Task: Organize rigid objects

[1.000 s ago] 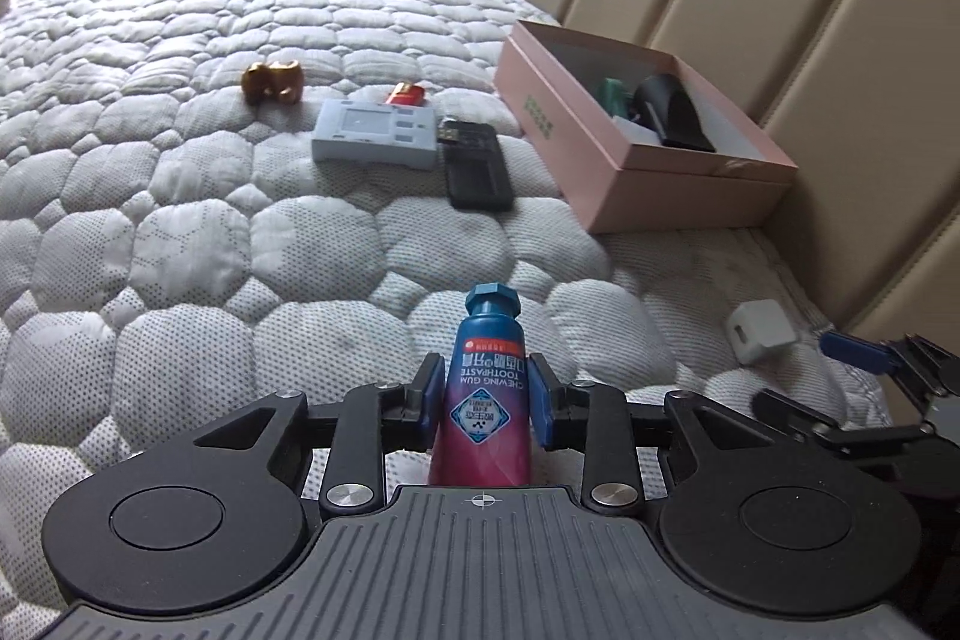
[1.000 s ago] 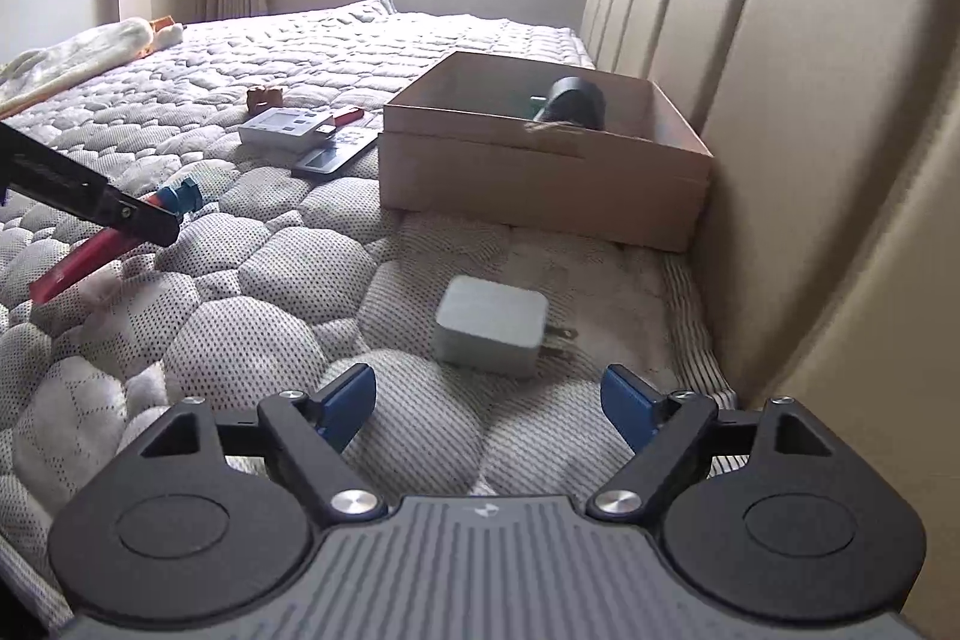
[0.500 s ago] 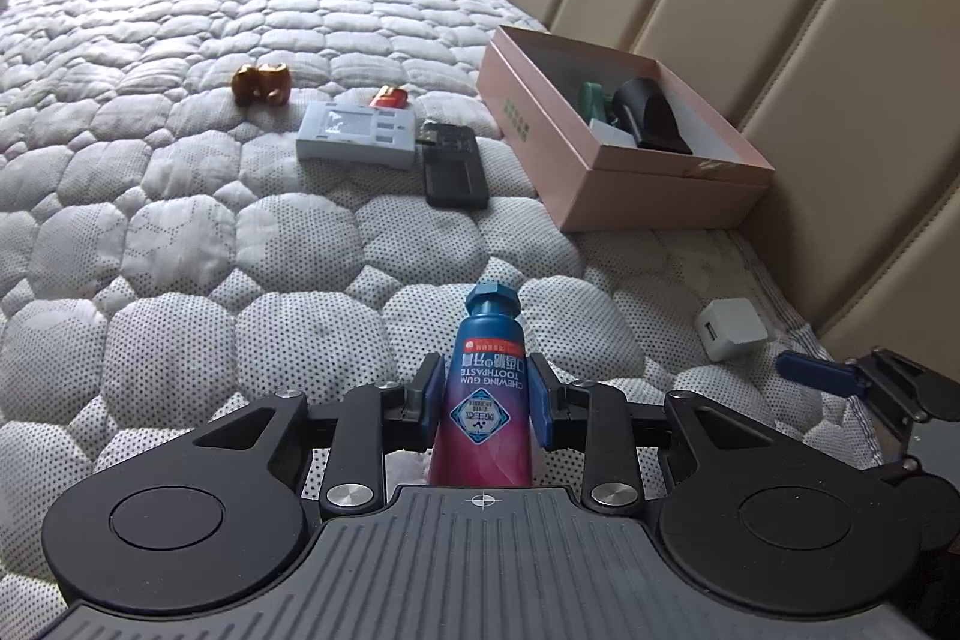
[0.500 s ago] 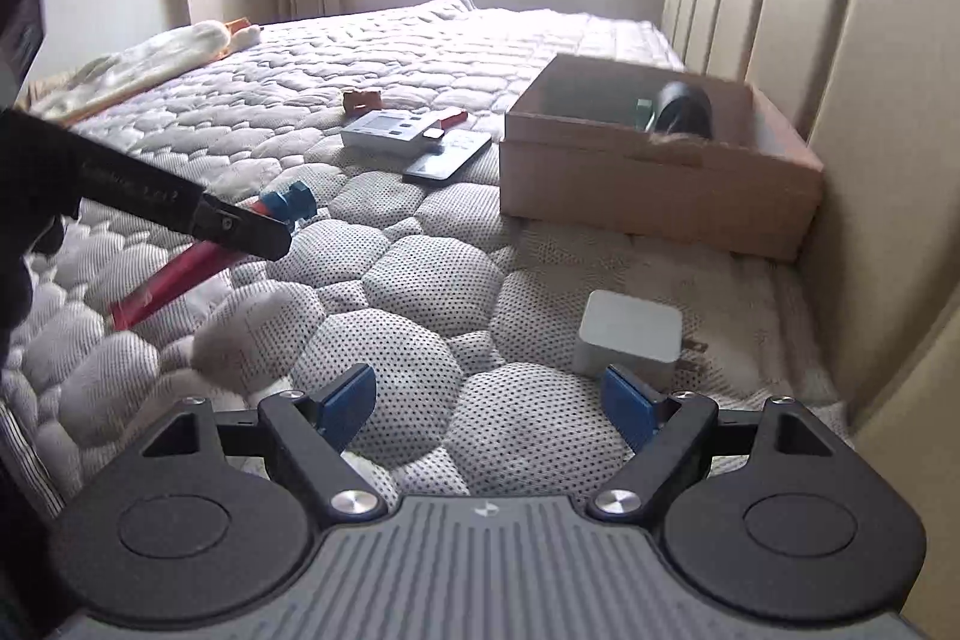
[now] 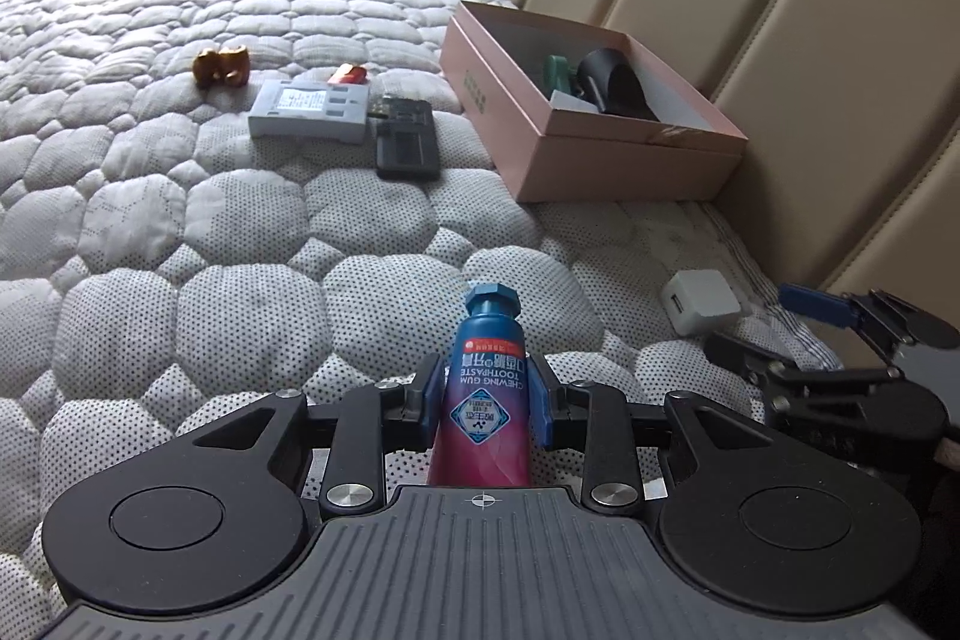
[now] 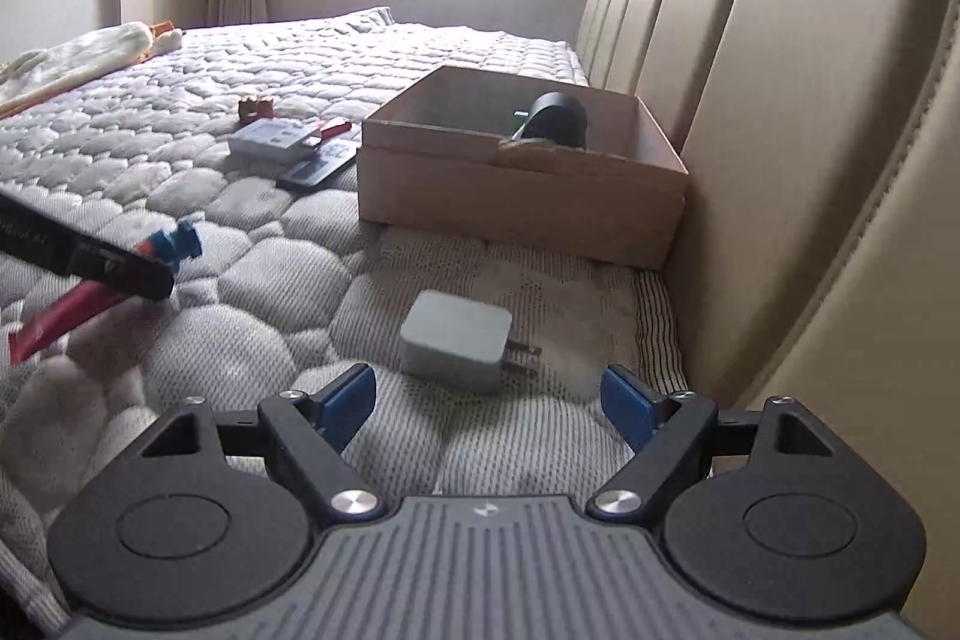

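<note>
I note my right gripper [image 6: 487, 397], jaws spread, nearest the white charger [image 6: 457, 347] lying just ahead on the bed [image 5: 252, 244], prongs pointing right, while my left gripper [image 5: 485, 403] pinches the toothpaste tube [image 5: 487, 394], cap pointing far toward the pink box [image 5: 606, 163].

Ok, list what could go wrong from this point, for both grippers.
1. The left gripper pinches the soft toothpaste tube across its body; it may squash or slip on the way to the pink box.
2. The right gripper, jaws open, sits just short of the white charger, whose prongs point sideways; closing over them could tip it.
3. The grippers work close together and could collide.
</note>
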The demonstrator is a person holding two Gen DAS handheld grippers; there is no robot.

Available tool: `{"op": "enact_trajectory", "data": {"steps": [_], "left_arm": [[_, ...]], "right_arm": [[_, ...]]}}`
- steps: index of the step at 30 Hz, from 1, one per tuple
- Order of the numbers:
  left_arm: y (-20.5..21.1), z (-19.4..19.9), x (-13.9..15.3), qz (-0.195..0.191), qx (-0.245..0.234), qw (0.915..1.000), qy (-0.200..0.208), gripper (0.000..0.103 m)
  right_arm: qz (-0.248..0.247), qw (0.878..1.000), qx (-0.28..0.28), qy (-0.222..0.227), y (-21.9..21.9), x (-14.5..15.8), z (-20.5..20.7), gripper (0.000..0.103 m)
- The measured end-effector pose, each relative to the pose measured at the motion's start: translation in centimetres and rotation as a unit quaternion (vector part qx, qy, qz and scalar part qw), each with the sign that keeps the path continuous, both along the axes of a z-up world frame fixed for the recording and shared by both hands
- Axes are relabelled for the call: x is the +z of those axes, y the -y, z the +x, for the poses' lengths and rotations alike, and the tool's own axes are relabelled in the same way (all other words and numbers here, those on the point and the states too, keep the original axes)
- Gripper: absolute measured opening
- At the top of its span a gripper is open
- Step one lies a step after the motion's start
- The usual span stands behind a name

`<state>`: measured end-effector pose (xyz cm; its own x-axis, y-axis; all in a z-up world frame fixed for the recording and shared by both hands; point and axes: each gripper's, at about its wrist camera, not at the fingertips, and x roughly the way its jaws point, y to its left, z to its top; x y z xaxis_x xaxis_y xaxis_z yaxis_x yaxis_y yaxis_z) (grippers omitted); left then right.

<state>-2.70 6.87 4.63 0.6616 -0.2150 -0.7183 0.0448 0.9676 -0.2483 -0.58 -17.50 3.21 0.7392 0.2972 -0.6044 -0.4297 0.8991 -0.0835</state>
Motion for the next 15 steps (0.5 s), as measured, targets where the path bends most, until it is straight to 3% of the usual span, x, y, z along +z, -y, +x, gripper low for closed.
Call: {"op": "enact_trajectory", "data": {"steps": [10, 12, 13, 15], "left_arm": [[0.7, -0.6, 0.2, 0.006, -0.009, 0.9999, 0.003, 0.033], [0.7, -0.6, 0.1, 0.005, -0.01, 0.9999, 0.002, 0.033], [0.8, -0.7, 0.1, 0.004, -0.011, 0.9999, 0.003, 0.033], [1.0, -0.7, 0.0, 0.002, -0.014, 0.9999, 0.004, 0.033]], "right_arm": [[0.024, 0.996, -0.059, -0.059, -2.1, -1.6, 4.8, 0.082], [0.021, 0.997, -0.056, -0.056, -2.4, -1.6, 4.7, 0.073], [0.017, 0.997, -0.052, -0.055, -2.5, -1.5, 4.6, 0.061], [0.001, 0.998, -0.044, -0.053, -2.7, -1.2, 4.3, 0.061]]}}
